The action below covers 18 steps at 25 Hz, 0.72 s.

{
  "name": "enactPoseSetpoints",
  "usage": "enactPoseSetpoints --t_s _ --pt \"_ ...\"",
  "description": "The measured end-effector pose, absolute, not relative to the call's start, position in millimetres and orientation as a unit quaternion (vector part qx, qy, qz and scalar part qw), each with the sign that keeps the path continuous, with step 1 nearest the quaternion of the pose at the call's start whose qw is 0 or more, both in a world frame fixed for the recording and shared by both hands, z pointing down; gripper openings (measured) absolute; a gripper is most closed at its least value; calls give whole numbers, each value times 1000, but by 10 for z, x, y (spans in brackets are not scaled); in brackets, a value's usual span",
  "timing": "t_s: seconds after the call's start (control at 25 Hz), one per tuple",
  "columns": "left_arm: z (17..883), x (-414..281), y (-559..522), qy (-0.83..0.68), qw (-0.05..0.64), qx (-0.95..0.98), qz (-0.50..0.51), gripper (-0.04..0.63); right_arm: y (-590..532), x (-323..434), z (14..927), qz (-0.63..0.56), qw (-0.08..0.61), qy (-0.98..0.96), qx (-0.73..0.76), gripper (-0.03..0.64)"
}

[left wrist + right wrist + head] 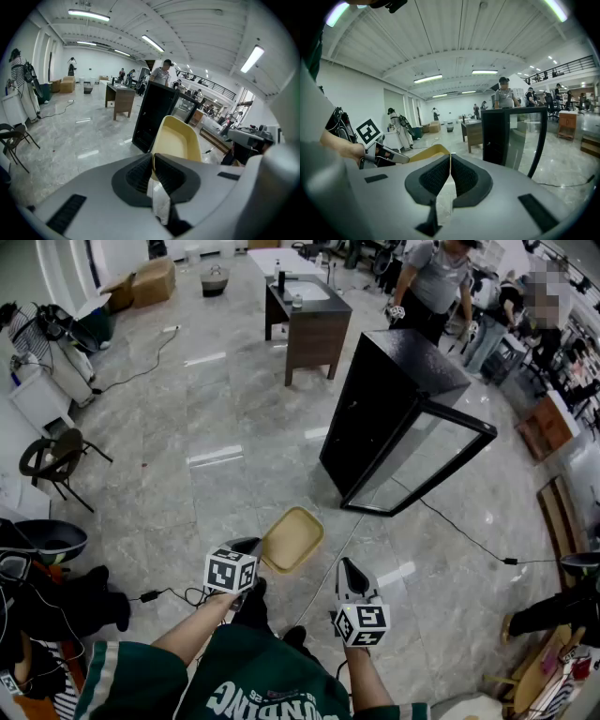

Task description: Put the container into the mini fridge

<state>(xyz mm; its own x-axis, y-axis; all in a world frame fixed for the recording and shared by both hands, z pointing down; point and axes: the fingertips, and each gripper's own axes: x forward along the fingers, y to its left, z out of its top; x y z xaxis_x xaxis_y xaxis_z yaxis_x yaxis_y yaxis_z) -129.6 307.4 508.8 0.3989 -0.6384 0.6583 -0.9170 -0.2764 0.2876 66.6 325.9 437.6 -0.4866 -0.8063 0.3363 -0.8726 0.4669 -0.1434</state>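
A shallow yellow container [292,539] hangs above the marble floor, in front of the person. My left gripper [254,550] is shut on its near rim. In the left gripper view the jaws pinch that rim and the container [176,138] stands up beyond them. My right gripper [345,567] is just right of it, shut with nothing between its jaws [450,161]. Its view shows the container's edge [423,153] and the left gripper [387,156] at the left. The black mini fridge [389,401] stands ahead on the floor, its glass door [428,461] swung open toward me.
A brown desk [306,322] stands beyond the fridge, and a person in grey [433,282] is behind it. A black cable [464,538] runs across the floor at the right. A black chair [54,461] and clutter line the left wall.
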Motion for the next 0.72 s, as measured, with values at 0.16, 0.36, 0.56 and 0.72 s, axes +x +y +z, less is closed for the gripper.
enactPoseSetpoints --t_s 0.16,0.36,0.56,0.72 --pt "5059 -1375 3065 -501 326 772 216 25 3239 552 4312 140 96 -850 499 37" --pt "5034 -1439 2946 -495 322 777 217 26 3131 500 4290 137 95 -843 511 38" --pt "5030 -1530 2780 -489 320 782 216 26 3005 370 4297 138 102 -841 513 38" --pt "5077 -1628 2624 -484 319 785 219 26 2860 241 4339 139 105 -839 515 38"
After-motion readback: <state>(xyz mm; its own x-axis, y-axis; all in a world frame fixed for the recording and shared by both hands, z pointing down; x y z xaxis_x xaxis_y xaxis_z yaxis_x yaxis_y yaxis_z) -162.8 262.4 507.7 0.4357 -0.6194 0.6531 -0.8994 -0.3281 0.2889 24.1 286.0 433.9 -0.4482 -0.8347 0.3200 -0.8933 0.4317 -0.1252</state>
